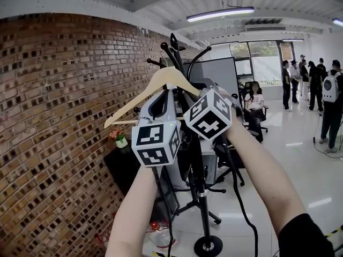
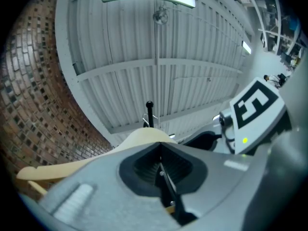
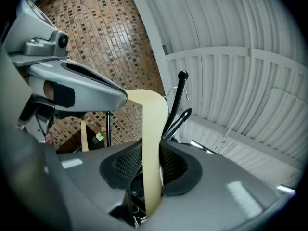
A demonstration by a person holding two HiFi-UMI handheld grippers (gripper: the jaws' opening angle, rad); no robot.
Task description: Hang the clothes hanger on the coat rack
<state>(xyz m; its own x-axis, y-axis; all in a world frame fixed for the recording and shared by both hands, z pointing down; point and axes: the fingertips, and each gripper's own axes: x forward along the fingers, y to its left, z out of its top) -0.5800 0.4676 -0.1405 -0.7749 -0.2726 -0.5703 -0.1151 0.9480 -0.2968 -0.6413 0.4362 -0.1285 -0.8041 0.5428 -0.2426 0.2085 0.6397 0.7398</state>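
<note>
A pale wooden clothes hanger (image 1: 161, 82) is held up against the top of a black coat rack (image 1: 199, 175), whose curved pegs (image 1: 174, 47) rise just behind it. My left gripper (image 1: 161, 101) is shut on the hanger low down near its bar. In the left gripper view the hanger's crown (image 2: 144, 137) arches over the left gripper (image 2: 161, 150), with a rack peg (image 2: 149, 112) beyond. My right gripper (image 1: 202, 90) is shut on the hanger's right arm. The wood (image 3: 154, 129) stands between the pads of the right gripper (image 3: 151, 153), and rack pegs (image 3: 180, 93) are close behind. The hanger's hook is hidden.
A brick wall (image 1: 59, 116) fills the left side. A dark table with a small flower pot (image 1: 120, 138) stands beside the rack. Office chairs, a seated person (image 1: 254, 103) and several standing people (image 1: 316, 84) are to the right. A cable (image 1: 241, 208) hangs near the rack's round base (image 1: 208, 246).
</note>
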